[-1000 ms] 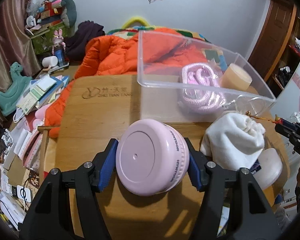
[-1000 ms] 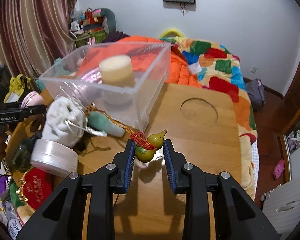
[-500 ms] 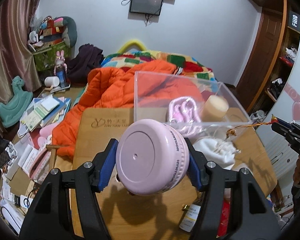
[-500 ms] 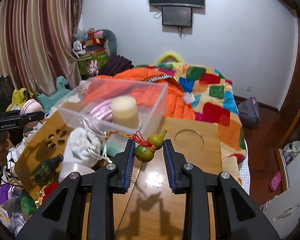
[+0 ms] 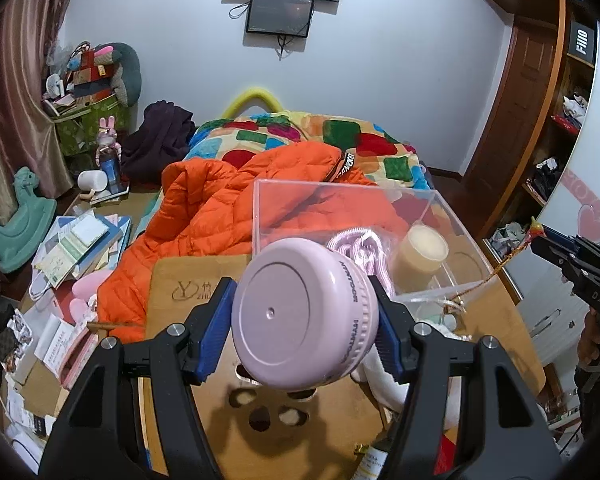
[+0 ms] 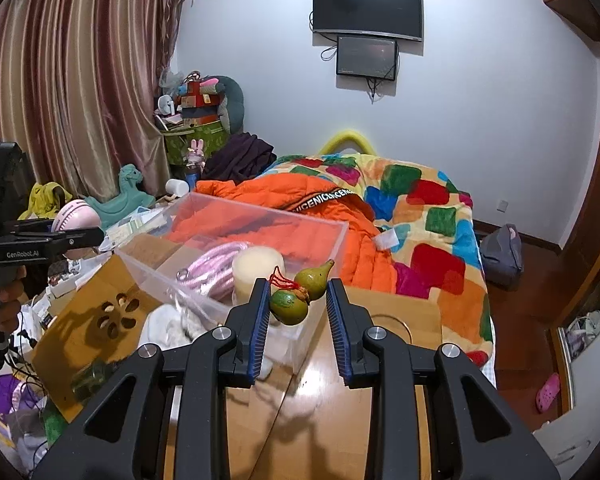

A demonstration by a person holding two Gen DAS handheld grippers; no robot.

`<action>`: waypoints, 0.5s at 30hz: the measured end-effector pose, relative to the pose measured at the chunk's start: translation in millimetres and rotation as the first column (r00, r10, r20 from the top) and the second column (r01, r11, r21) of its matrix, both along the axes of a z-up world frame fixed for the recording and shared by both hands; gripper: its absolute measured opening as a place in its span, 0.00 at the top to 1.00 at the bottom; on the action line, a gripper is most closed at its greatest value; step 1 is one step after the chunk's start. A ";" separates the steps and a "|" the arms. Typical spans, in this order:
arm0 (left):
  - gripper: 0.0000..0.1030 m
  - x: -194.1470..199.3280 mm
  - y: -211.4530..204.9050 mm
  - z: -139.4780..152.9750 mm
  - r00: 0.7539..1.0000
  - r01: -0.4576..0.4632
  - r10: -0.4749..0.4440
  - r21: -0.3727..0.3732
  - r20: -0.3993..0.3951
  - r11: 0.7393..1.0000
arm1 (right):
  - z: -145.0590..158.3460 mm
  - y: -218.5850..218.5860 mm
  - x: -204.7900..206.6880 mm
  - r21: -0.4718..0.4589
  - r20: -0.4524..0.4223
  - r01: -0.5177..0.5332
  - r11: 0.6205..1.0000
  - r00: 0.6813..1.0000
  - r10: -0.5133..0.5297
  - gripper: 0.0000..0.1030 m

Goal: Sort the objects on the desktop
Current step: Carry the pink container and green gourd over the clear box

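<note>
While both hands are carrying their loads above the tabletop [image 5: 188, 280], the clear bin [image 5: 260, 216] is serving as the landmark.

Left gripper [image 5: 302, 320]: jaws are clamping the pink round case [image 5: 304, 316] by its sides, in front of the bin, probably for dropping it in.
Right gripper [image 6: 298, 304]: jaws are pinching the green gourd charm [image 6: 300, 294], its red cord [image 6: 277, 279] trailing toward the bin.
Already binned: pink coil [image 5: 358, 252]; cream cylinder [image 5: 420, 250].
Hidden: the case is blocking the tabletop behind it; the white cloth pouch [image 6: 172, 326] beside the bin is showing only partly; the cord's far end is hard to trace.
</note>
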State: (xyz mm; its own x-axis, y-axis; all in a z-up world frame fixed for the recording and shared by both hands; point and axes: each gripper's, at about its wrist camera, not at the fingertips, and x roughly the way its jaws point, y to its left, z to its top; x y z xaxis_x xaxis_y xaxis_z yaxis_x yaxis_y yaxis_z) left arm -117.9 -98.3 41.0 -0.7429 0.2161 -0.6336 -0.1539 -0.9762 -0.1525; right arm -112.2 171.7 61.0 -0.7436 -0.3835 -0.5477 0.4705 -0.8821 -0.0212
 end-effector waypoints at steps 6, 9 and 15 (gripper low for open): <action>0.39 -19.0 7.0 7.5 1.000 0.021 -0.021 -0.001 0.000 1.000 | 0.2 -9.4 -25.1 -0.008 0.018 -0.014 1.000 1.000 0.014 0.75; 0.39 -31.4 11.6 6.3 0.999 0.033 -0.033 -0.008 0.009 0.999 | -5.1 -15.5 -36.7 0.004 0.041 -0.024 1.000 0.999 0.024 0.75; 0.39 -54.3 23.6 -5.3 0.997 0.060 -0.059 -0.026 0.054 0.998 | -27.2 -25.6 -55.1 0.031 0.120 -0.048 0.998 0.992 0.044 0.75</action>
State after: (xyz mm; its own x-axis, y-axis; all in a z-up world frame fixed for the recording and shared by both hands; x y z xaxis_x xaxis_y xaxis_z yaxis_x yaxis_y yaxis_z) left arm -172.2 -74.7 35.6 -0.6946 0.2407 -0.6779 -0.2042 -0.9696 -0.1350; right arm -167.3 146.1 33.7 -0.6543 -0.3955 -0.6445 0.5113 -0.8593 0.0083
